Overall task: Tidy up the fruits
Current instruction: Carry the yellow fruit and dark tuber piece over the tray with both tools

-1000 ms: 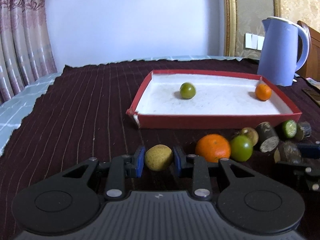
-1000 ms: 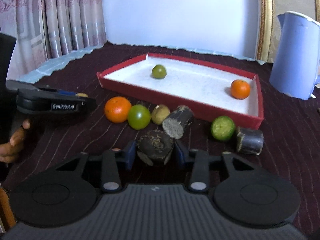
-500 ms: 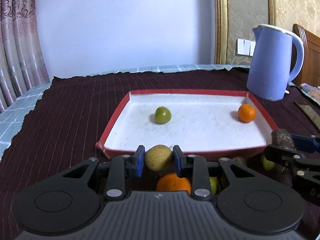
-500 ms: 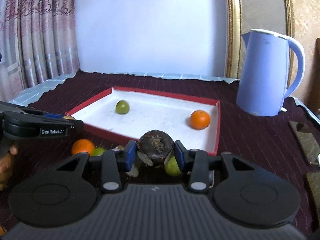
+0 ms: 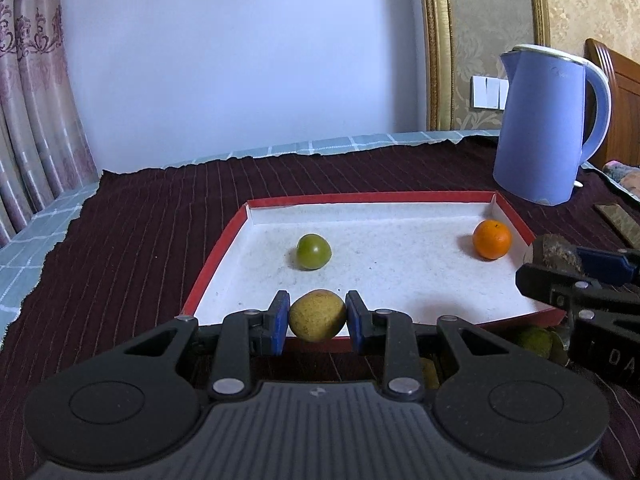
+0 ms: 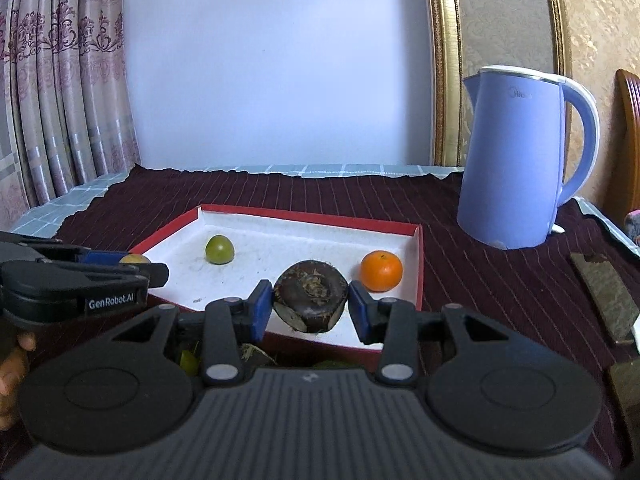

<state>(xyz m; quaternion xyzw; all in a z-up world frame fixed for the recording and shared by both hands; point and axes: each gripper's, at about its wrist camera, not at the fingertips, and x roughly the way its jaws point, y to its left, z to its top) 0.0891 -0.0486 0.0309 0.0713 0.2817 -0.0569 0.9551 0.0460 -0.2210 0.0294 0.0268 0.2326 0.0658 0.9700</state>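
The tray (image 5: 224, 248), red-walled with a white floor, lies on the worktop (image 5: 140, 216) under a dark striped cloth, a blue kettle (image 5: 548, 128) standing at its 2 o'clock. The right gripper (image 6: 310, 304) is clamped on a dark brown stub (image 6: 310, 300), held over the tray's near edge. The left gripper (image 5: 318, 318) is clamped on a yellow-green fruit (image 5: 318, 315), held above the tray's near wall. On the tray floor, an orange (image 5: 492, 239) sits near the 3 o'clock wall and a green fruit (image 5: 314, 252) at about 10 o'clock of centre, well apart.
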